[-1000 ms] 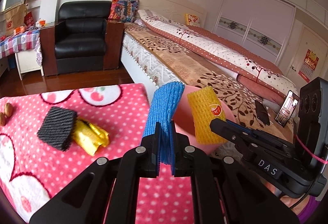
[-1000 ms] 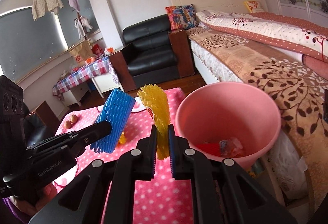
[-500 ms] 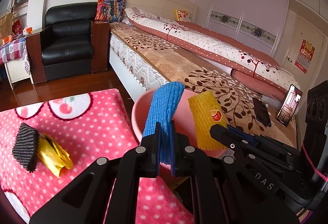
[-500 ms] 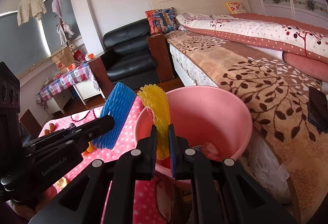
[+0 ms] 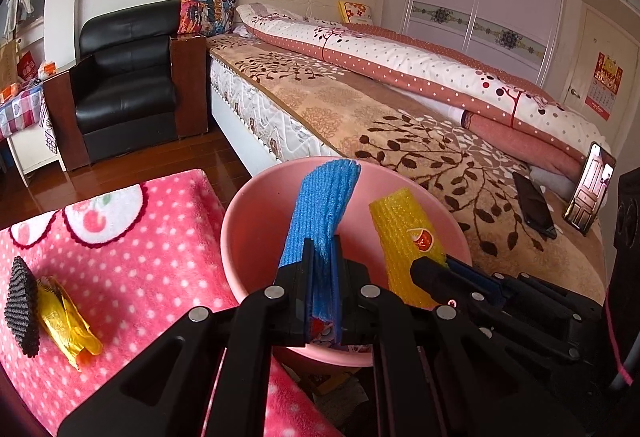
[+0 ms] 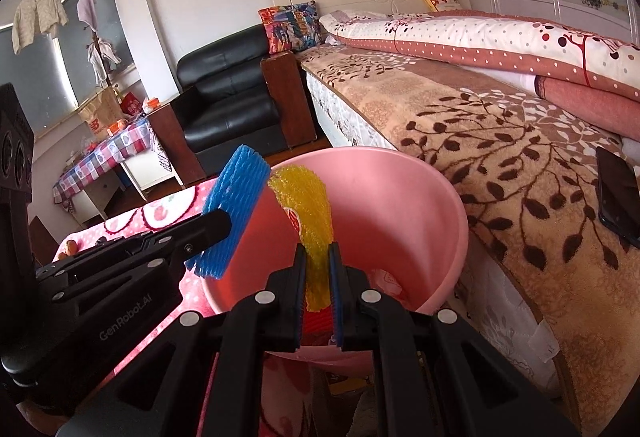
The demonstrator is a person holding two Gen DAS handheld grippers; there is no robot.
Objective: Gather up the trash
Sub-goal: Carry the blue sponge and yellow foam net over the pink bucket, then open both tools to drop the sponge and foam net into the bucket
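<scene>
My left gripper [image 5: 322, 269] is shut on a blue foam net sleeve [image 5: 324, 205] and holds it upright over the pink bin [image 5: 240, 237]. My right gripper [image 6: 318, 269] is shut on a yellow foam net sleeve [image 6: 308, 205] and holds it over the same pink bin [image 6: 420, 205]. In the right wrist view the blue sleeve [image 6: 234, 213] hangs above the bin's left rim. In the left wrist view the yellow sleeve [image 5: 404, 245] stands to the right of the blue one. Some wrappers lie in the bin's bottom.
A black foam net [image 5: 20, 309] and a gold wrapper [image 5: 66, 321] lie on the pink dotted tablecloth [image 5: 140, 257] at the left. The bed [image 5: 400, 125] is right behind the bin, with two phones [image 5: 536, 205] on it. A black armchair [image 5: 124, 77] stands behind.
Both grippers have moved right, off the table and over the pink bin, each still holding its sleeve. The bin now fills the middle of both views.
</scene>
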